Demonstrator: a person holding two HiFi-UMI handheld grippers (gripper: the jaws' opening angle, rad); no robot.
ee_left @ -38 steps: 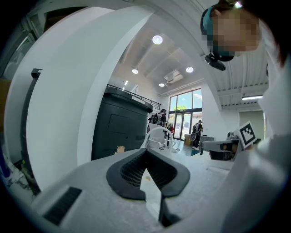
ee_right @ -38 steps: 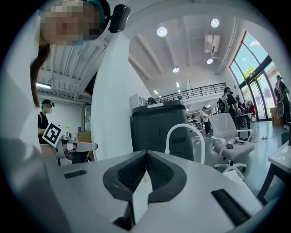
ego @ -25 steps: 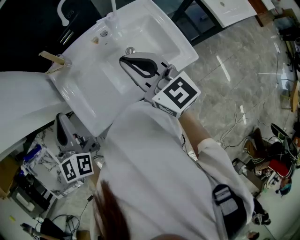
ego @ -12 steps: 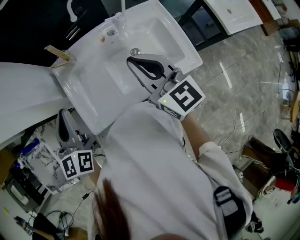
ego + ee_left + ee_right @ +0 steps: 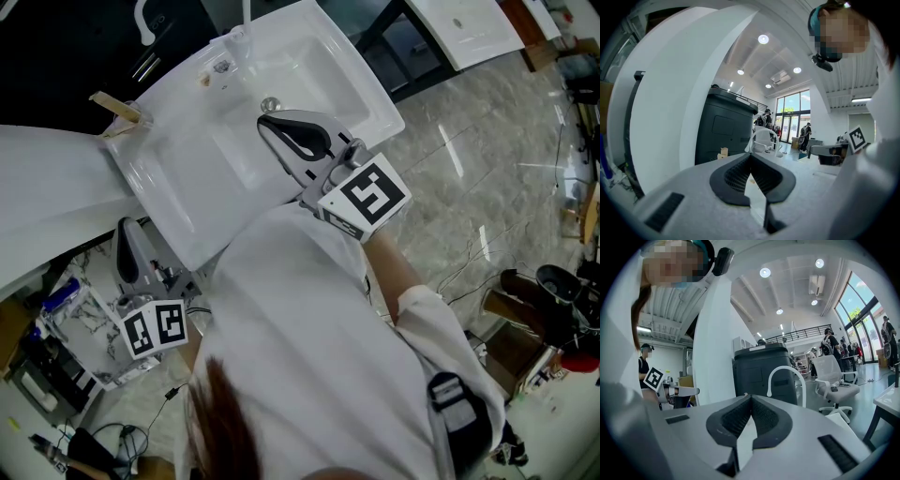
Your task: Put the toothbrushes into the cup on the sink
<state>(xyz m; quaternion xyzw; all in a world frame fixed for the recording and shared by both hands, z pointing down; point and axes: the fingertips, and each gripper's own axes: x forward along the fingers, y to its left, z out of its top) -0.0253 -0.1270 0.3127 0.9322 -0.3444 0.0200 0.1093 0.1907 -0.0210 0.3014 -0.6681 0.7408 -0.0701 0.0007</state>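
The sink point(image 5: 173, 183) lies under and ahead of the right tongs point(image 5: 267, 120). Their tips hang over the white bowl, just short of the drain point(image 5: 270, 103).

In the right gripper view the dark pads meet at the tip and nothing sits between them, so these tongs are clenched and empty. A white curved faucet point(image 5: 787, 380) stands straight ahead of them, with a dark cabinet point(image 5: 761, 373) behind it.

The left tongs point(image 5: 124, 234) are off the sink's near-left edge, beside the basin rather than over it. Their marker cube point(image 5: 155, 330) is close to the person's white sleeve point(image 5: 309, 356). In the left gripper view their pads also press together at the tip with nothing caught, so they too are clenched and empty.

A tan stick point(image 5: 114, 106) lies on the sink's far-left corner, ahead of the left tongs and well off to the left of the right pair. It may be a toothbrush but is too small to tell.

Beyond the right tongs' tips, at the sink's far rim, stands a clear vessel that looks like the cup point(image 5: 234, 39). It is apart from both pairs of tongs. A white stick point(image 5: 246, 11) rises from it, and I cannot tell whether that is a toothbrush.
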